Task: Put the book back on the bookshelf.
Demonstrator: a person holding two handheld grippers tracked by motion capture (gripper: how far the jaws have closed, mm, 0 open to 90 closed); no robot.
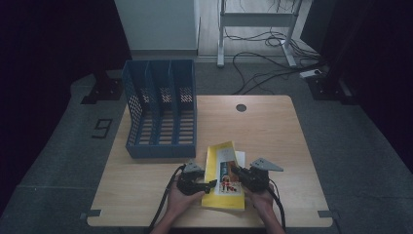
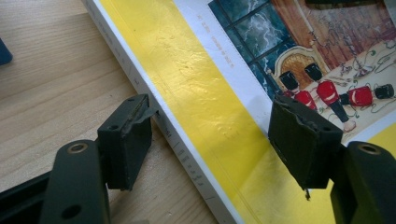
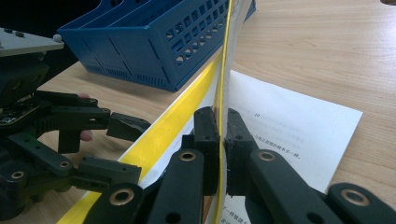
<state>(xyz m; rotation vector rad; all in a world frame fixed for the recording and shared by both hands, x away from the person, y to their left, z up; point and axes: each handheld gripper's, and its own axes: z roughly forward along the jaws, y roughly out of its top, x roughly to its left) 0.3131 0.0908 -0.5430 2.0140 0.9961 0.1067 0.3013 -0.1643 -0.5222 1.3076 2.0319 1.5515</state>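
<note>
Nearest the lens in the right gripper view, the right gripper [image 3: 222, 135] has its two black jaws pinched tight on the free edge of the yellow book [image 3: 163, 133], clamping the front cover and a thin sheaf of pages and holding them raised on edge above a white printed page [image 3: 285, 135] lying flat. The lines of print on that page are too small to read.

The left gripper [image 2: 212, 140] stands wide open and astride the book's spine edge: one jaw is low on the wooden table [image 2: 51, 79] just beside the white page block, the other hangs over the yellow cover, and neither pad presses on it. The cover picture shows toy soldiers in red coats and black hats before a dark window; a line of small type beside it cannot be made out.

In the high view the book lies at the near edge of the table, between the two hands, right of centre. A blue file rack [image 1: 160, 107] with three slots stands well apart, on the far left of the table.
</note>
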